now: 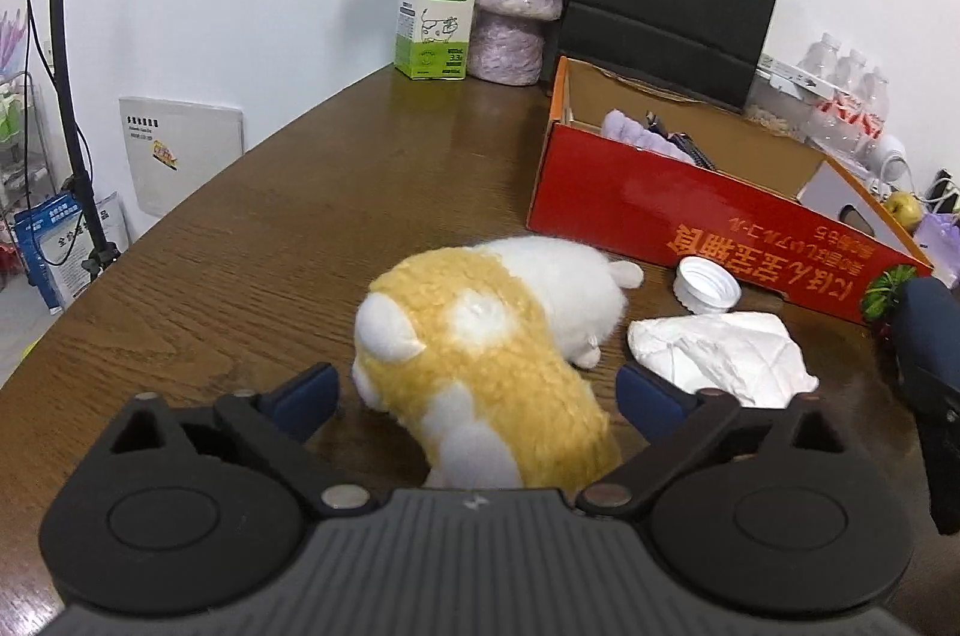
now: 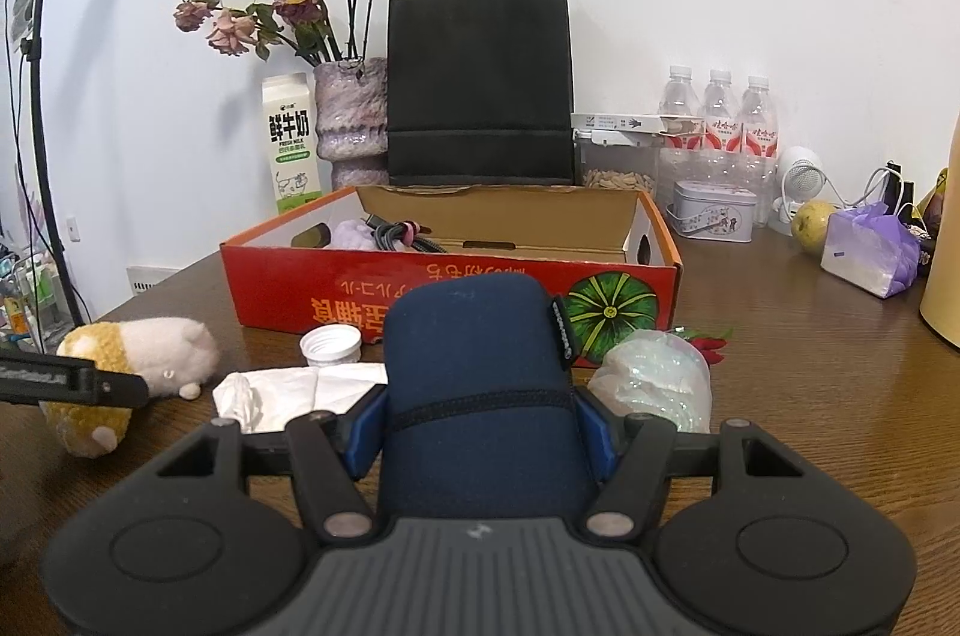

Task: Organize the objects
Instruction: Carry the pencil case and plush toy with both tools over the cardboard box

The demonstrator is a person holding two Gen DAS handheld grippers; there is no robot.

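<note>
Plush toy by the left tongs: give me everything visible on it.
The plush toy is a fuzzy yellow-and-white stuffed animal with stubby white feet and a round white patch. It lies on its side on the wooden table, in front of the red box. The left tongs straddle its near end, pads not visibly pressing.

Between our left gripper's (image 1: 477,399) matt plastic fingers lies a fleecy plush toy (image 1: 492,354). Our right gripper (image 2: 483,435) clamps a matt cloth pouch (image 2: 480,396). Ahead, glossy printed cardboard box (image 2: 450,282) on grained, slightly shiny wood table (image 1: 252,240) (crumpled tissue (image 1: 720,354) alongside).
</note>
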